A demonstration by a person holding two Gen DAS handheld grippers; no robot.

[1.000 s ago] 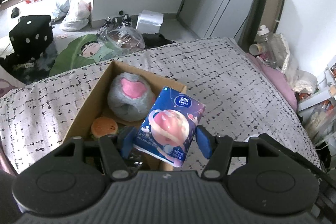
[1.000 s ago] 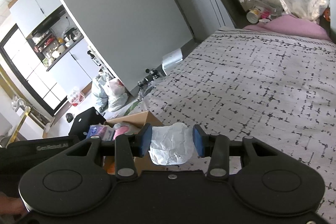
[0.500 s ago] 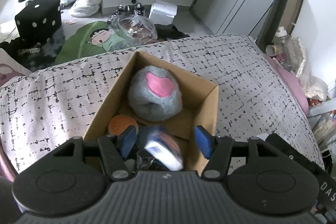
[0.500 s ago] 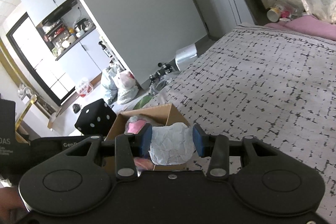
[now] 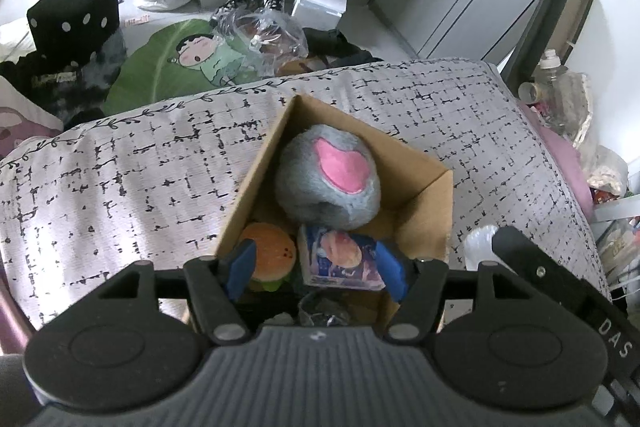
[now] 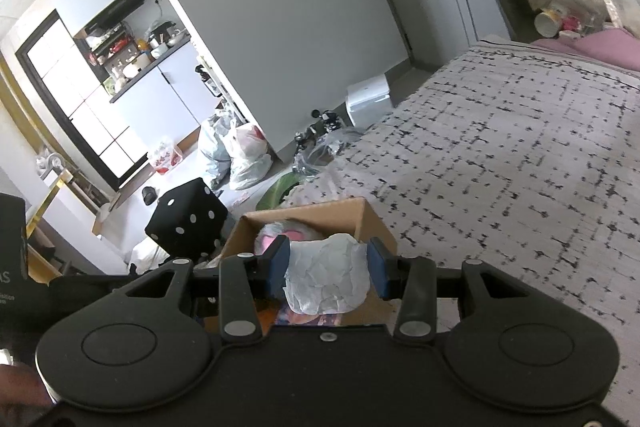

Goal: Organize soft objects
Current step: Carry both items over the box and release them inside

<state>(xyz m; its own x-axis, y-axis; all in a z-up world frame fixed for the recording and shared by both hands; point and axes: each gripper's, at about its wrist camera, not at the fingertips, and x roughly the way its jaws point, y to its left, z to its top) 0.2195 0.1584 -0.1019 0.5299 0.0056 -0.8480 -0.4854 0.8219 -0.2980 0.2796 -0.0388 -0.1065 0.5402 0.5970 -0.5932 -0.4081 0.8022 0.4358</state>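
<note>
The left claw [image 5: 316, 269] is hanging wide open over the cardboard box [image 5: 434, 211] near the bed's [image 5: 120, 179] foot edge, having just dropped the blue tissue pack [image 5: 340, 259] inside beside the grey plush [image 5: 328, 183] and burger toy [image 5: 268, 259]. The right claw [image 6: 326, 267] is clamping a white crumpled wad [image 6: 326, 279] above the box, probably next in
</note>
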